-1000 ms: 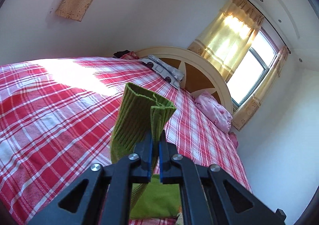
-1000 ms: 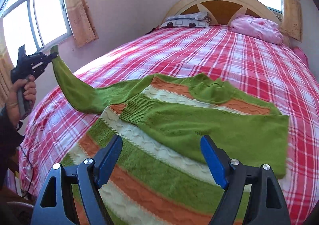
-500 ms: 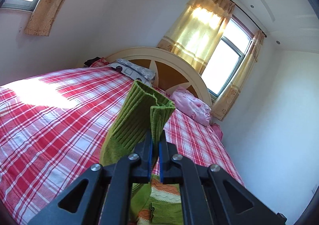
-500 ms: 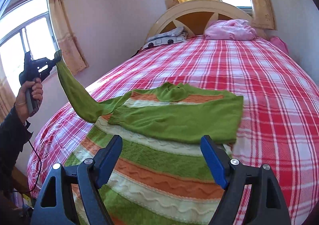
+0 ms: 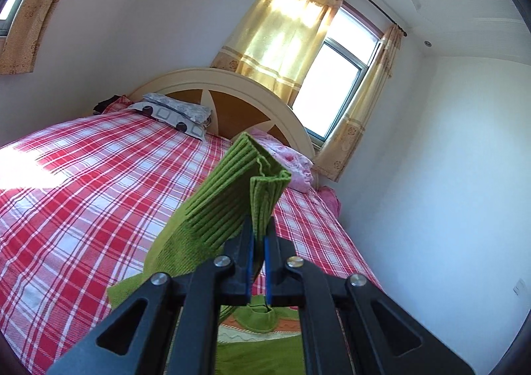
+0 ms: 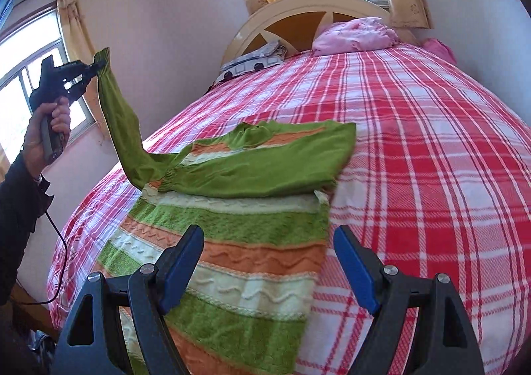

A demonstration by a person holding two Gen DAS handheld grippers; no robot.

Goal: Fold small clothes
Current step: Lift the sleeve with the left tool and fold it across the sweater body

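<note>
Red-and-white plaid bedding (image 6: pixel 431 149) fills a sunlit bedroom with yellow curtains (image 5: pixel 285 36) and an arched headboard (image 6: pixel 298 13). Beneath the right gripper (image 6: pixel 268 265) — jaws wide, empty — lies the striped sweater (image 6: pixel 239 242). Its green sleeve (image 6: pixel 119 129) rises to the left gripper (image 5: pixel 259 238), clamped on the ribbed cuff (image 5: pixel 245 182), probably clear of the bed.

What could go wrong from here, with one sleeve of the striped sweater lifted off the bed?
The left tool pinches only the ribbed cuff of the green sleeve, so the knit might slip out or stretch as it is carried. Pulling the raised sleeve could drag the sweater across the plaid bedspread and disturb the other sleeve, already folded over the chest. The right tool hangs open above the hem, pinning nothing.
</note>
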